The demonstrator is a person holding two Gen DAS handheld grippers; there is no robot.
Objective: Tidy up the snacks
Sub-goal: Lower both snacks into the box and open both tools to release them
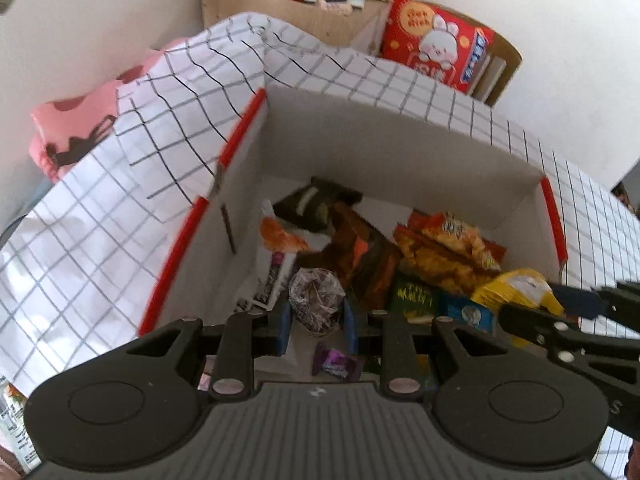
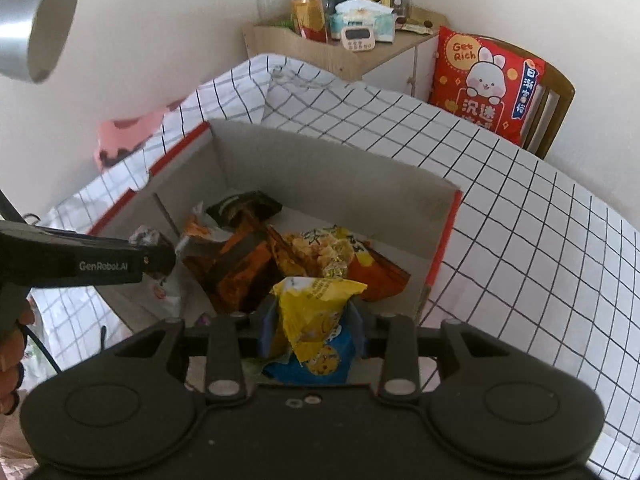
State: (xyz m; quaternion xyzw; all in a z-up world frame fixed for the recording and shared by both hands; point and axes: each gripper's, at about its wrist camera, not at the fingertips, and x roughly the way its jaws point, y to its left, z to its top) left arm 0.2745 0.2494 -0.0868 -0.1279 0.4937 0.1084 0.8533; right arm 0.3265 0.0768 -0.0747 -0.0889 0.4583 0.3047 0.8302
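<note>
A white cardboard box [image 1: 392, 136] with red edges sits on the checked tablecloth and holds several snack packets. My left gripper [image 1: 317, 312] is shut on a crinkly silver and brown wrapped snack [image 1: 316, 296], held over the box's near side. My right gripper [image 2: 310, 320] is shut on a yellow and blue snack packet [image 2: 314, 320], also above the box [image 2: 320, 156]. The right gripper shows in the left wrist view [image 1: 568, 304], gripping the yellow packet [image 1: 516, 288]. In the right wrist view the left gripper's black body [image 2: 88, 260] enters from the left; its fingertips are hard to make out.
In the box lie orange chip bags [image 1: 448, 248], a dark packet [image 1: 316, 200], a white croissant packet [image 1: 276, 252] and a purple candy [image 1: 336, 362]. Behind the table stand a wooden shelf [image 2: 320, 48] with bottles, tissues and a timer, and a chair with a red rabbit cushion [image 2: 484, 80]. A pink cloth [image 1: 68, 132] lies at left.
</note>
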